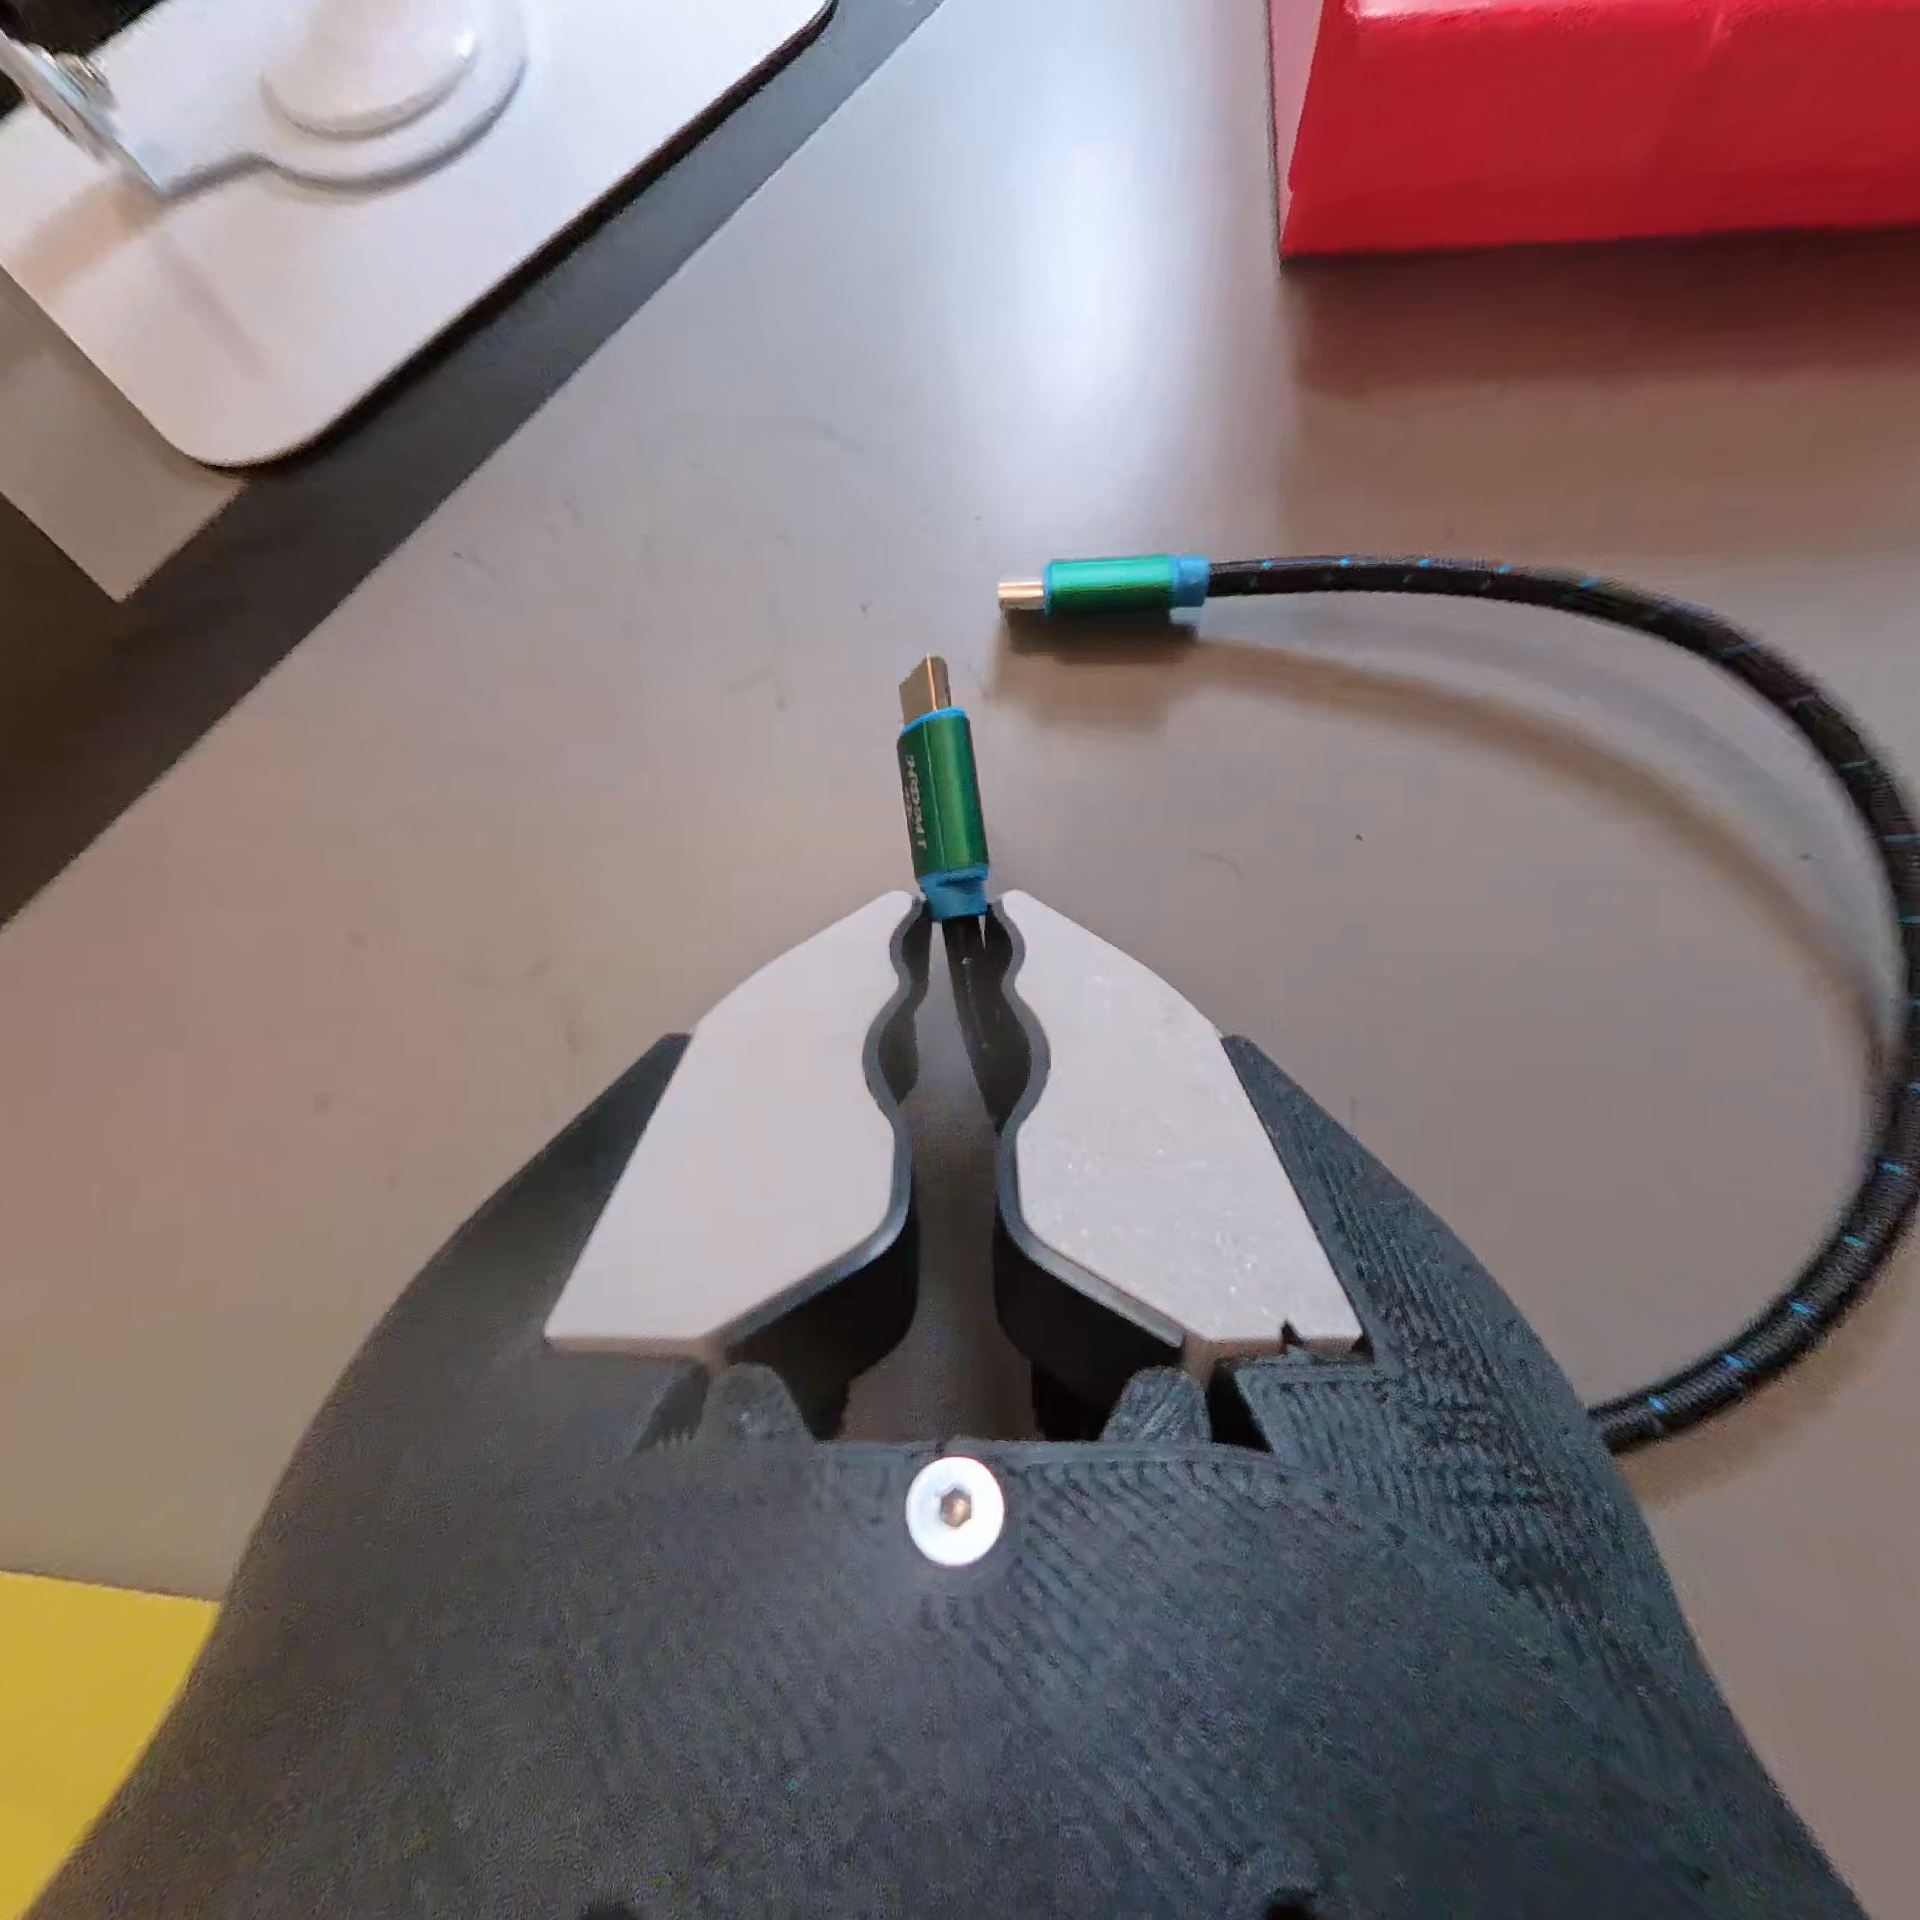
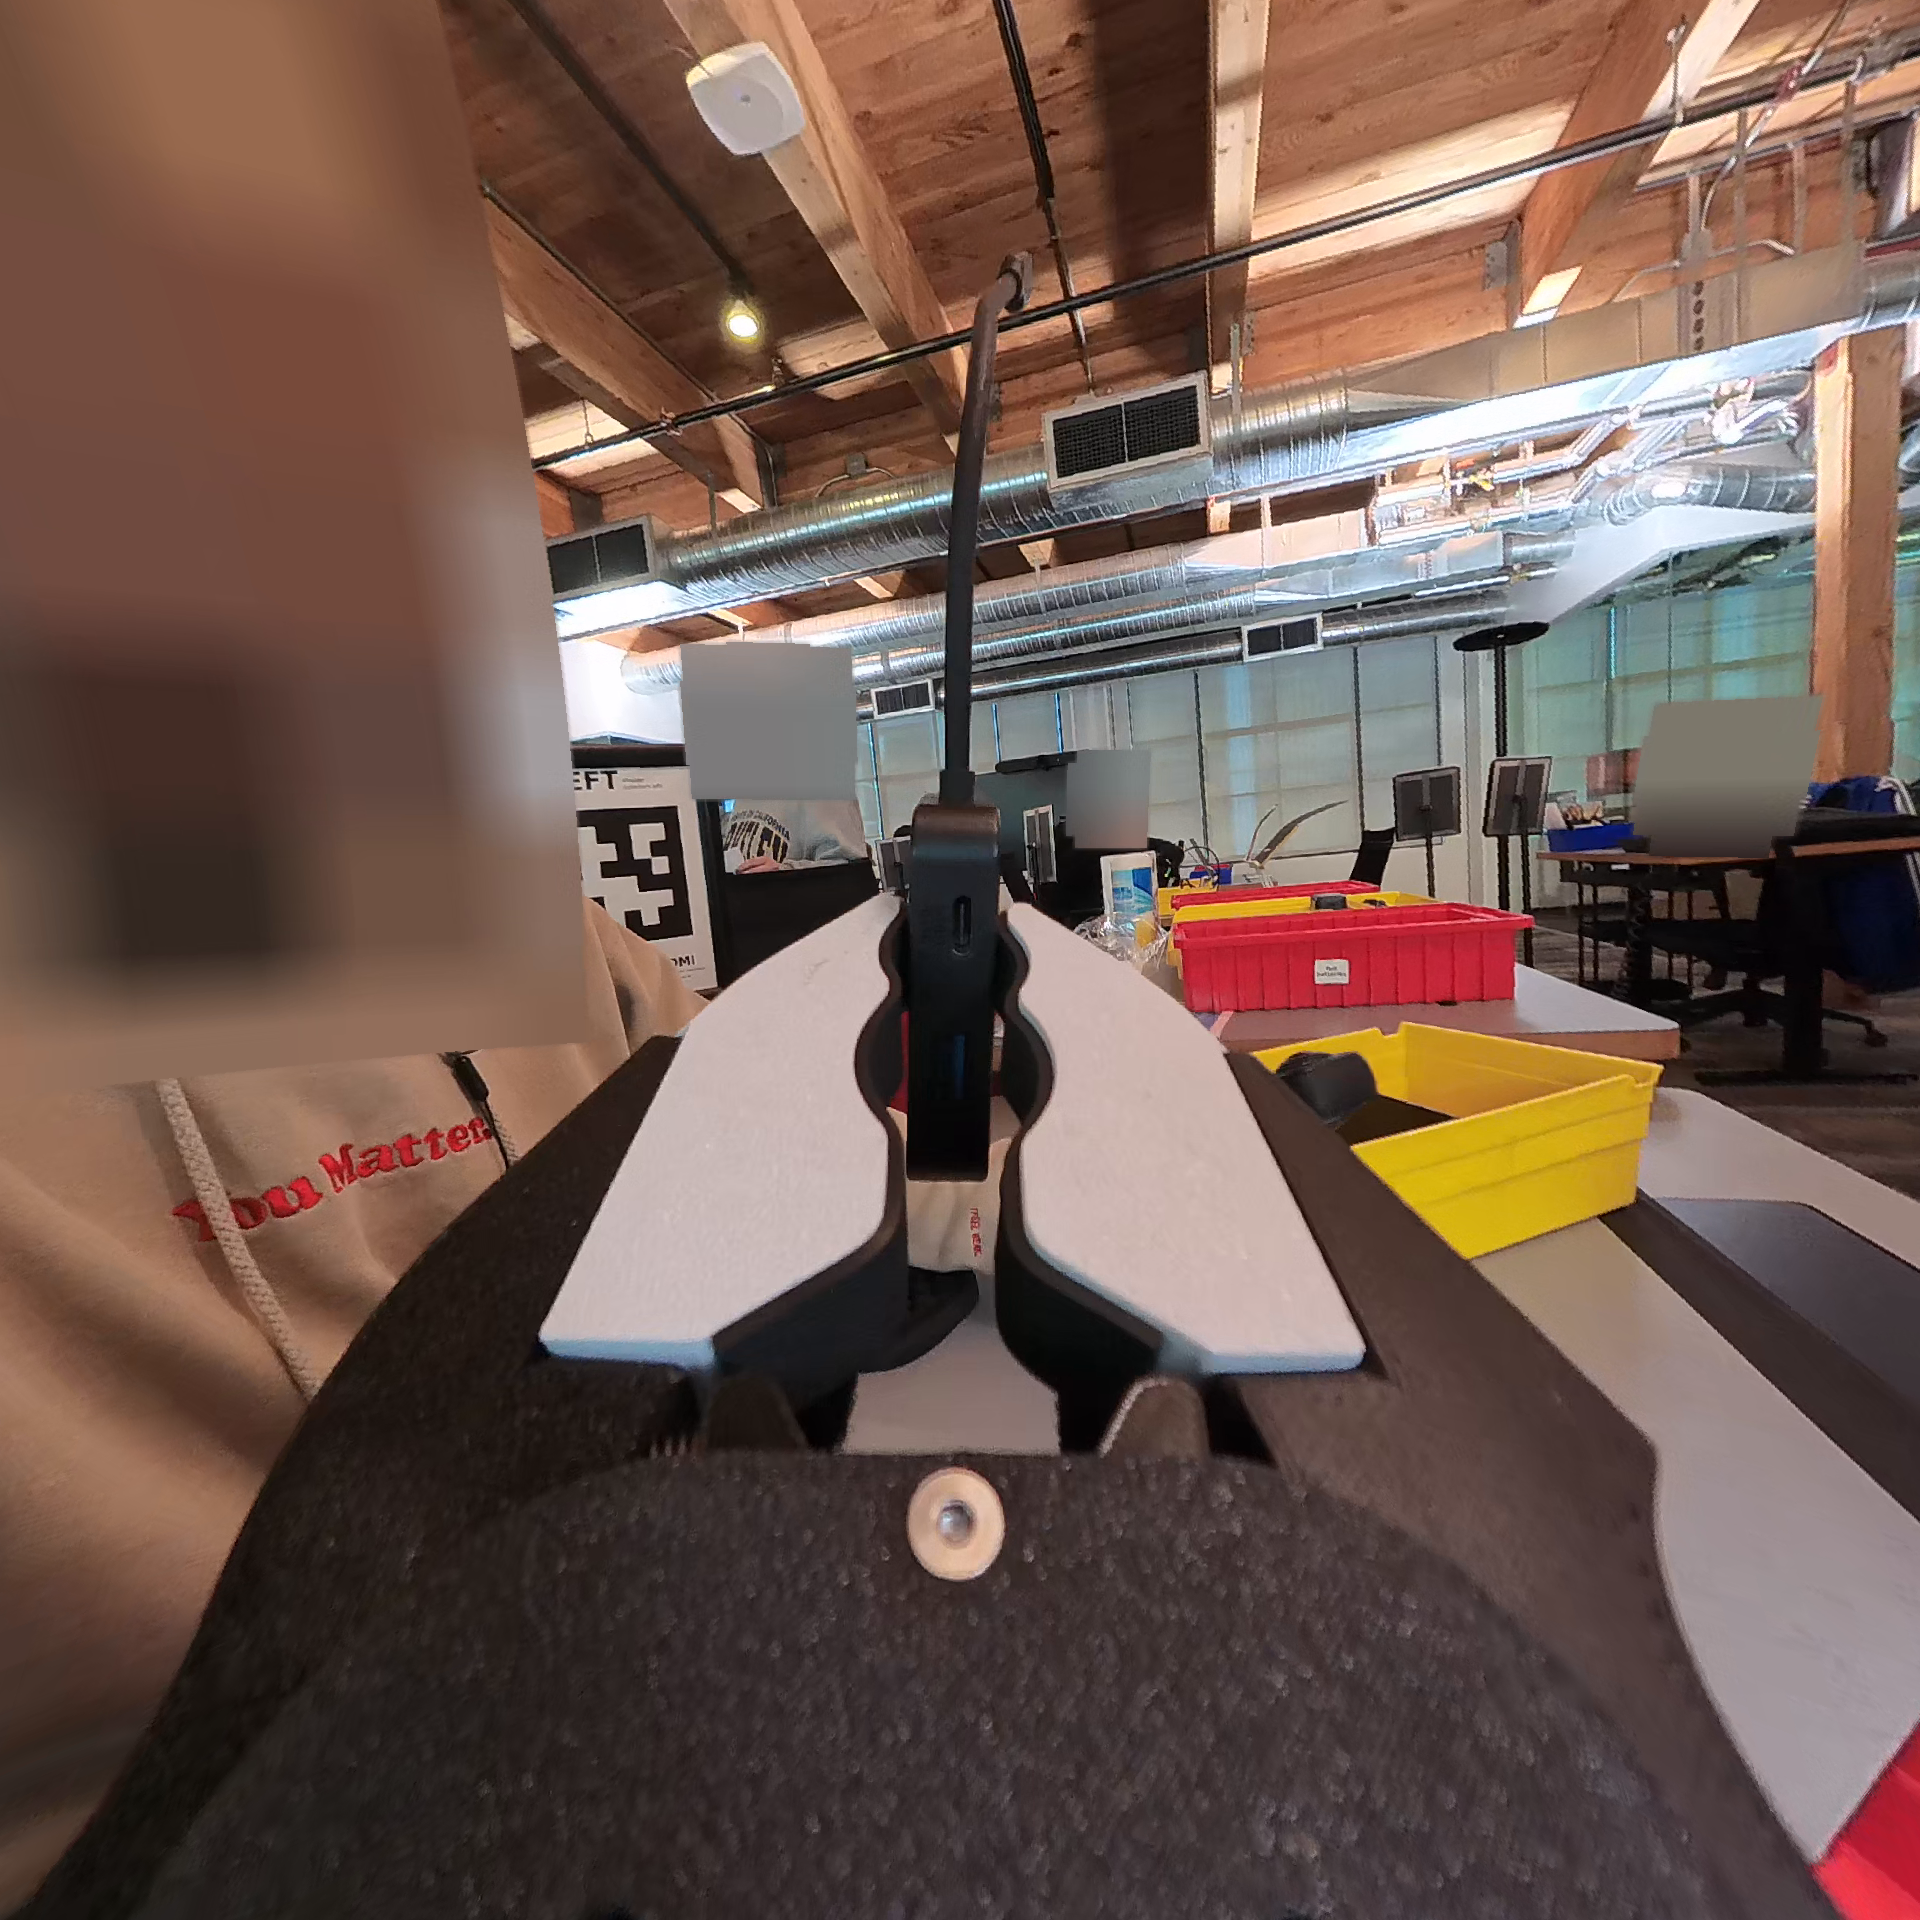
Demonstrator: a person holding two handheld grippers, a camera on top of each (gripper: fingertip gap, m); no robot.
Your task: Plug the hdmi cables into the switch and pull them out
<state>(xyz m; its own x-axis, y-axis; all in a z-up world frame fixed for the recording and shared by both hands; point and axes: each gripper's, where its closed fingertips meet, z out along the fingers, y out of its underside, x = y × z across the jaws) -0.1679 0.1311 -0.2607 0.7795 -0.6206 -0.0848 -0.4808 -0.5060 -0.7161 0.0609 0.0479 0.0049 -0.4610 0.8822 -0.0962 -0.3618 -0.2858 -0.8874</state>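
Red box point(image 1: 1600, 125) at one o'clock, a second HDMI plug point(image 1: 1117, 589) lying free on the table point(image 1: 623, 727).
Left gripper point(image 1: 958, 909) pinches an HDMI cable point(image 1: 966, 997) behind its green plug; right gripper point(image 2: 951, 914) clamps what is probably the black switch point(image 2: 948, 997).

- The left gripper point(image 1: 958, 904) has pale grey fingers point(image 1: 769, 1143) set in a black, ridged body.
- The held HDMI plug point(image 1: 940, 805) has a metallic green shell, a blue collar and a gold tip.
- The second HDMI plug point(image 1: 1107, 589) lying on the table shows the same green, blue and gold.
- Its braided cable point(image 1: 1766, 727) is black with blue flecks.
- The tabletop point(image 1: 623, 831) is grey-brown.
- The box point(image 1: 1600, 114) at the far edge is red.
- The right gripper point(image 2: 951, 914) has white fingers point(image 2: 748, 1122) in a dark, pebbled body.
- The switch point(image 2: 951, 977) and its lead point(image 2: 966, 540) are black.
- The nearer bin point(image 2: 1496, 1132) is yellow; the bin point(image 2: 1351, 951) behind it is red.
- The hoodie point(image 2: 208, 1299) is beige with red lettering.
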